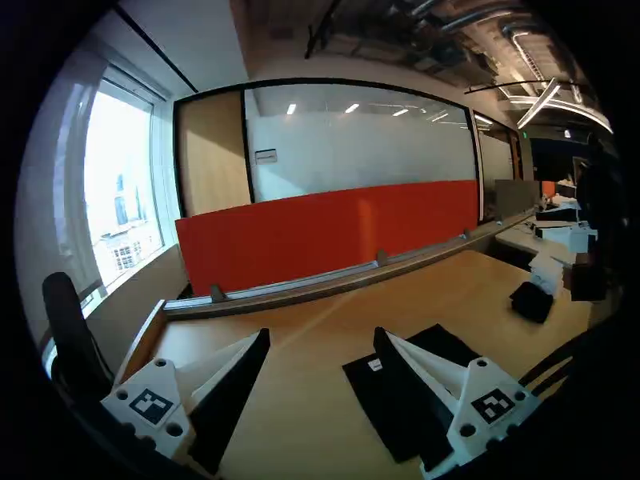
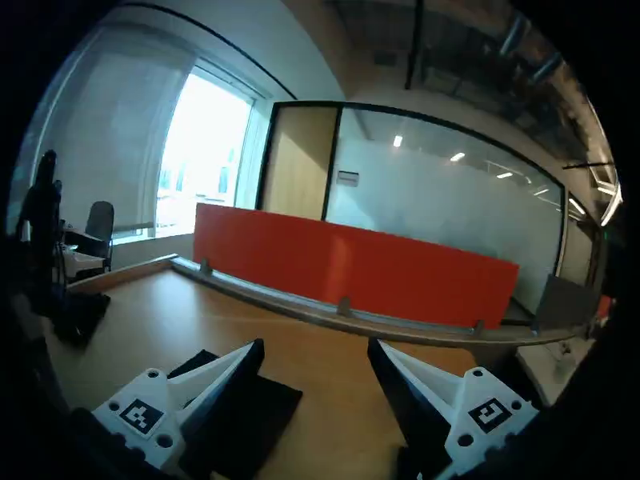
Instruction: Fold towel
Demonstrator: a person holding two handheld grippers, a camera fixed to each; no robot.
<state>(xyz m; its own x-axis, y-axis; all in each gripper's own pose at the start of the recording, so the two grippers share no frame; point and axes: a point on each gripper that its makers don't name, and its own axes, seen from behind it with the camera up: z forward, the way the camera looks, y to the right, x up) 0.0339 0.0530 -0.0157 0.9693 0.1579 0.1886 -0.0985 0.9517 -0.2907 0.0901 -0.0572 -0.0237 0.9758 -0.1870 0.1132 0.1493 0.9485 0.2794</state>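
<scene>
Towel [image 1: 360,384], black and flat on the tabletop [image 1: 304,400], lies under the right-hand jaw of the left gripper [image 1: 320,332] and under the left-hand jaw of the right gripper [image 2: 314,342]. It sits between them, neither clearly nearer. Both jaws gape wide, empty. Its long axis cannot be told. Bare tabletop runs ahead to an orange divider [image 1: 320,228].

Black towel [image 1: 362,388] [image 2: 276,404] lies flat on the wooden desk [image 1: 320,320].
</scene>
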